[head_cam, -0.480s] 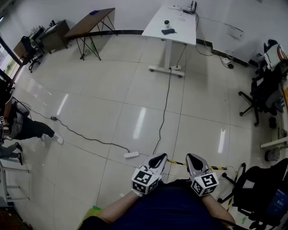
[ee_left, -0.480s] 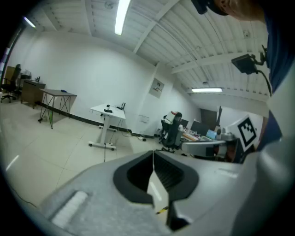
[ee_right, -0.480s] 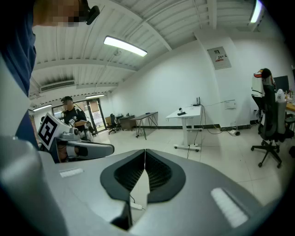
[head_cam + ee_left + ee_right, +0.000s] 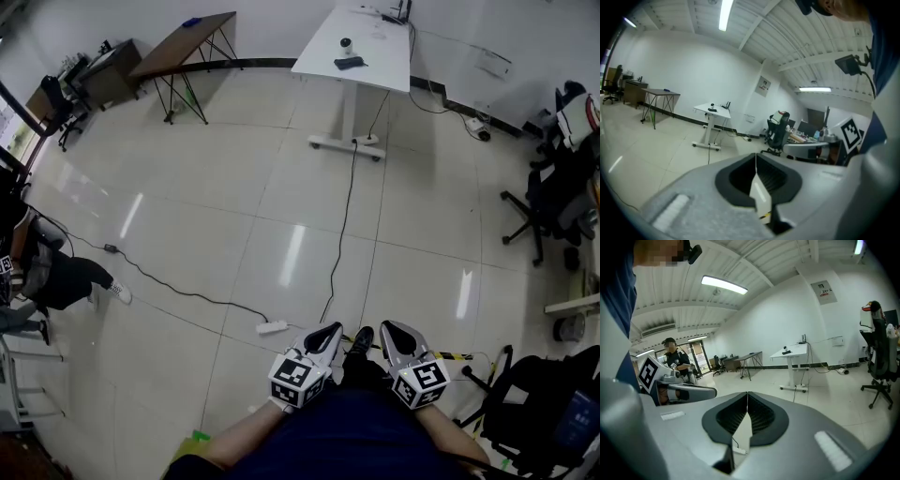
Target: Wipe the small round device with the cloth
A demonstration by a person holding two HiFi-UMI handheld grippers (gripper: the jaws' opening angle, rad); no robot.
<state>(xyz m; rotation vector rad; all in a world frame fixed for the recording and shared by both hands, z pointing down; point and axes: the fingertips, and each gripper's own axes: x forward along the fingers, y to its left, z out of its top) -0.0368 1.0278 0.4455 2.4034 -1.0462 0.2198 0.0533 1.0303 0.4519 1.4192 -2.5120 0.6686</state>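
1. Left gripper [image 4: 328,331]: jaws clenched together, nothing between them.
2. Right gripper [image 4: 388,328]: jaws clenched together, empty; near the left one, at its three o'clock.
3. Power strip [image 4: 273,326]: on the floor, at the left gripper's nine o'clock.
4. Small round device [image 4: 346,44]: on the white desk [image 4: 380,56], well apart from both grippers at twelve o'clock; a dark flat item [image 4: 349,64] lies just beside it.

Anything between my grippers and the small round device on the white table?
Nothing tall: bare floor separates the left gripper and right gripper, both shut, from the small round device on the white table. A black cable and power strip lie on it.
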